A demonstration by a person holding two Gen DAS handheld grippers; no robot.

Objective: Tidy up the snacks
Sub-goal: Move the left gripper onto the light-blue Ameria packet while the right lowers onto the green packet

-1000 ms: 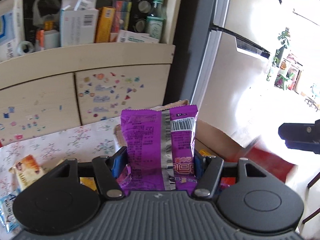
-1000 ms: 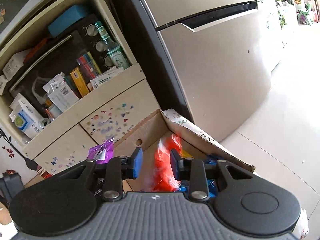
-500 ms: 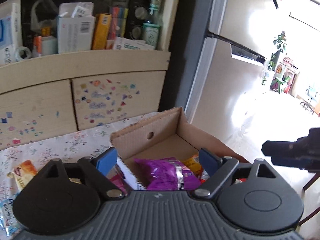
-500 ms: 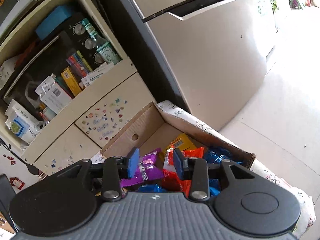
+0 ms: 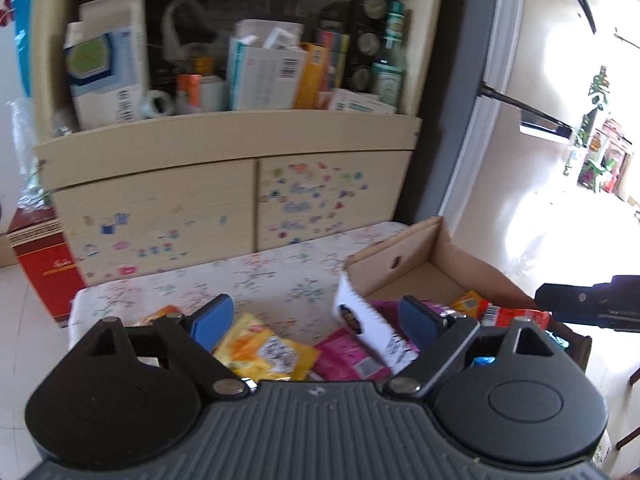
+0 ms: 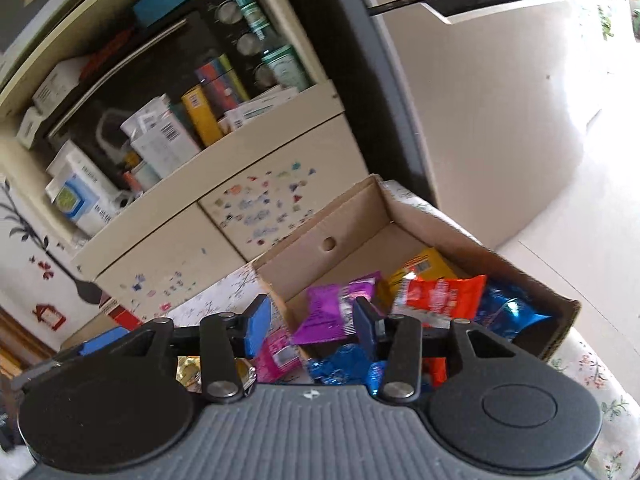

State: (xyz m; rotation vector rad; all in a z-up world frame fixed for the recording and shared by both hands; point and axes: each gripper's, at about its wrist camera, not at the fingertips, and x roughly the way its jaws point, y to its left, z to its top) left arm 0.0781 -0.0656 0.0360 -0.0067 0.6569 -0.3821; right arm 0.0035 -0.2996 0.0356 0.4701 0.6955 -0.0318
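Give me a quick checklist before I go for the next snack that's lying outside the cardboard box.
1. Left hand-held gripper empty, jaws wide after just opening: ok.
2. Right hand-held gripper grips nothing, jaws just been opening: ok.
3. Purple snack packet lying inside the cardboard box: ok.
4. Orange-red packet inside the box: ok.
5. Snacks left on the floral tablecloth: not ok; yellow packet and pink packet lie outside the box.
6. Yellow packet free of the pink one: cannot tell, the gripper body hides their near edges.
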